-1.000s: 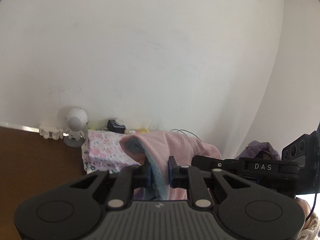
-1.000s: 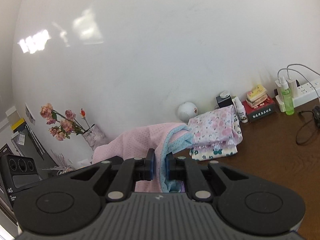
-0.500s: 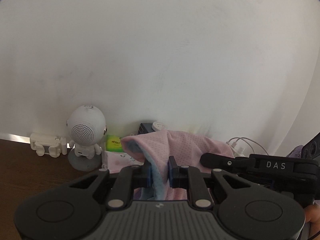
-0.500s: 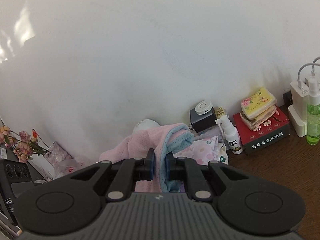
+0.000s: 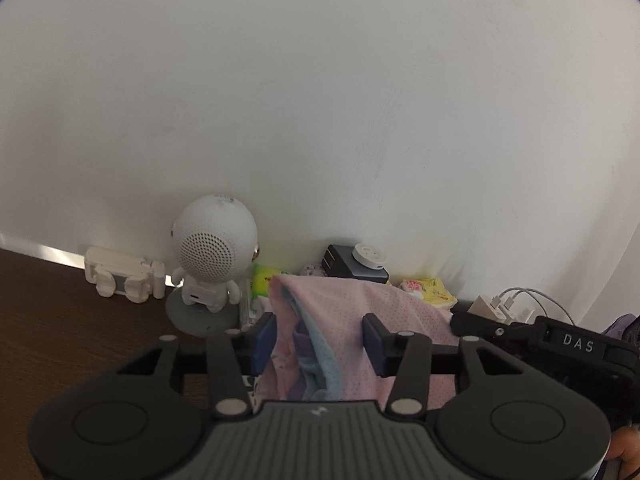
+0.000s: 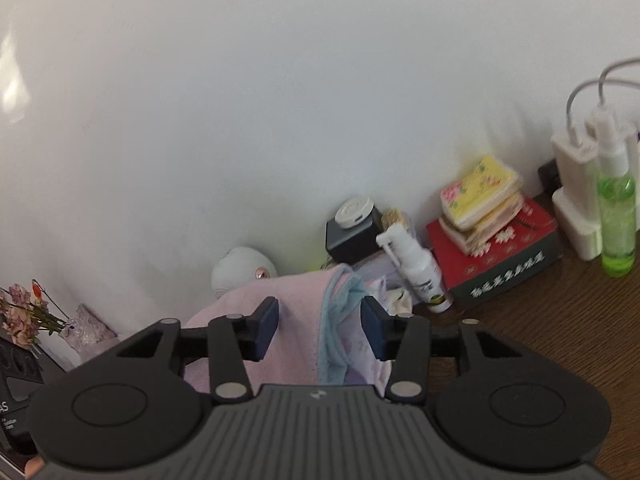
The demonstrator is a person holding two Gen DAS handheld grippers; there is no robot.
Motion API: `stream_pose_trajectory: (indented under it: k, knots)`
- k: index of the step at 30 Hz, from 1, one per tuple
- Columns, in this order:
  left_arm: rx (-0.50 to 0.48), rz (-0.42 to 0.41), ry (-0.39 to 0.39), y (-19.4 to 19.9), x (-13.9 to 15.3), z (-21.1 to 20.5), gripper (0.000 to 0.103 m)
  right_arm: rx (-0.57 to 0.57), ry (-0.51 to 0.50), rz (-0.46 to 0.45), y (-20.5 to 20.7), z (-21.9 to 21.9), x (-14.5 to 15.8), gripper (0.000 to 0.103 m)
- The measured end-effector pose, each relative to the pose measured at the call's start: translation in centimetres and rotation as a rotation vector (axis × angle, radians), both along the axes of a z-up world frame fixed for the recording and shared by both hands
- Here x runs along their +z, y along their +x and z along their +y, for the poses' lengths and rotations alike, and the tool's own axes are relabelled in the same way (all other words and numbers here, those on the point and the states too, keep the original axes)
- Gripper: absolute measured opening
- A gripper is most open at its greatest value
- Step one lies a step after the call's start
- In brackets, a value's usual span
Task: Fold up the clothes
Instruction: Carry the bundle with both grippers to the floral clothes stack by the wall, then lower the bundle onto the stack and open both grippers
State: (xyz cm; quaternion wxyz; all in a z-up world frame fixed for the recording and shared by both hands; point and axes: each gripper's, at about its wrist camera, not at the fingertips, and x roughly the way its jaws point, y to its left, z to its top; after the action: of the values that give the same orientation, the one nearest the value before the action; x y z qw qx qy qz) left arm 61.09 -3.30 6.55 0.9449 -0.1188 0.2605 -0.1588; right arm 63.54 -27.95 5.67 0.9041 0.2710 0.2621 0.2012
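Observation:
A pink dotted garment (image 5: pixel 344 316) with a light blue edge lies folded over near the wall, on top of a floral cloth (image 6: pixel 362 354). My left gripper (image 5: pixel 319 342) is at its left end; the jaws are opening, and the fabric sits loose between the blue pads without being pressed. At the right end of the same pink garment (image 6: pixel 298 320), my right gripper (image 6: pixel 319 332) is also opening its jaws, with the blue-edged fold between them. The right gripper's black body (image 5: pixel 560 346) shows at the right of the left wrist view.
On the brown wooden table (image 6: pixel 560 320) along the white wall stand a white robot-shaped speaker (image 5: pixel 214 248), a white holder (image 5: pixel 124 278), a dark box with a round cap (image 6: pixel 352 232), a spray bottle (image 6: pixel 420 274), a red box (image 6: pixel 500 258) with tissue packs, a green bottle (image 6: pixel 616 216), chargers (image 6: pixel 576 200) and dried flowers (image 6: pixel 24 316).
Both grippers carried the pink garment forward and down toward the wall. Their jaws, shut on the fabric before, now stand apart, and the cloth has settled onto the floral pile.

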Motion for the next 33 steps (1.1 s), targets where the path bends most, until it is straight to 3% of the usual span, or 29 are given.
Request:
stream_pose_trajectory:
  k: [4, 5, 7, 8, 12, 15, 18, 23, 24, 28, 30, 32, 33]
  knots:
    - [0.053, -0.098, 0.076, -1.4, 1.8, -0.2, 0.045, -0.060, -0.038, -0.131, -2.3, -0.4, 2.3, 0.045]
    - [0.053, -0.113, 0.078, -1.5, 2.2, -0.5, 0.040, -0.062, -0.047, -0.168, -2.8, -0.2, 2.7, 0.044]
    - [0.031, -0.117, 0.058, -1.2, 2.7, -1.0, 0.022, -0.028, -0.082, -0.187, -2.7, 1.4, 3.0, 0.023]
    - [0.013, -0.095, 0.038, -0.7, 2.7, -1.3, 0.016, -0.007, -0.101, -0.188, -2.4, 2.3, 3.0, 0.021]
    - [-0.003, -0.025, 0.075, 1.5, 1.4, -3.1, 0.012, 0.021, -0.185, -0.174, -0.8, 6.0, 1.6, 0.014]
    - [0.044, 0.037, 0.104, 3.3, -0.2, -3.2, 0.012, 0.028, -0.214, -0.133, 0.7, 7.5, 0.1, 0.012]
    - [0.048, 0.062, 0.033, 4.2, -1.7, -1.8, 0.012, 0.032, -0.225, -0.119, 1.7, 8.0, -1.1, 0.011]
    - [0.037, 0.050, 0.028, 4.2, -2.1, -1.4, 0.013, 0.044, -0.216, -0.109, 2.5, 8.2, -1.7, 0.011]
    - [0.039, 0.043, 0.024, 4.0, -1.9, -1.4, 0.014, 0.044, -0.208, -0.109, 2.4, 8.0, -1.7, 0.011]
    - [0.072, 0.013, 0.032, 2.8, -1.0, -1.0, 0.046, 0.039, -0.174, -0.125, 1.1, 7.3, -0.8, 0.013]
    - [0.089, -0.010, 0.034, 2.0, -0.6, -0.7, 0.054, 0.038, -0.165, -0.137, 0.4, 7.0, -0.3, 0.013]
    - [0.101, -0.032, 0.021, 0.9, -0.3, -0.3, 0.074, 0.037, -0.178, -0.152, -0.4, 6.9, 0.3, 0.020]
    - [0.110, -0.045, 0.023, 0.1, -0.2, -0.2, 0.081, 0.028, -0.205, -0.166, -1.0, 6.9, 0.6, 0.030]
